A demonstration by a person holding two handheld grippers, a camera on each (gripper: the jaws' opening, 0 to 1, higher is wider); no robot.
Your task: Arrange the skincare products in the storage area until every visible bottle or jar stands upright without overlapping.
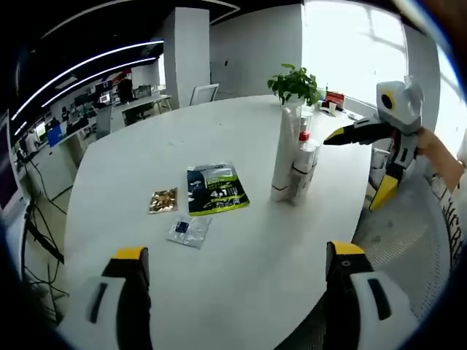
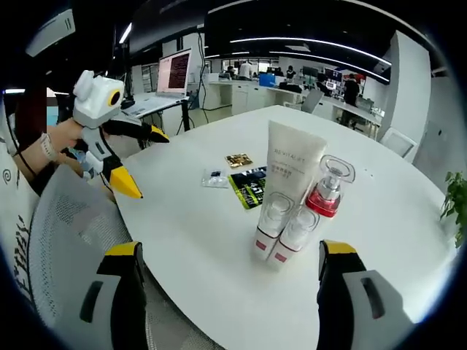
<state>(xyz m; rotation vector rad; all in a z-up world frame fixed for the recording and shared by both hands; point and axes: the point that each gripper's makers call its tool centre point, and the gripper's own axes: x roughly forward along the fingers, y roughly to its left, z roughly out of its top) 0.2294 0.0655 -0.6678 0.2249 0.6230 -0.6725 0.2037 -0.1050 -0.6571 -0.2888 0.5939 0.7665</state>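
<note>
Skincare cluster upright on white counter.
Tube and 2 pump bottles touch, frame centre; both hand-held grippers gape apart, holding nothing.

Matt white tube, clear plastic bottles, glossy table

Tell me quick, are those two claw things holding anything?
Left gripper: open, holding nothing.
Right gripper: open, holding nothing.

White tube, two bottles upright, touching.
</note>
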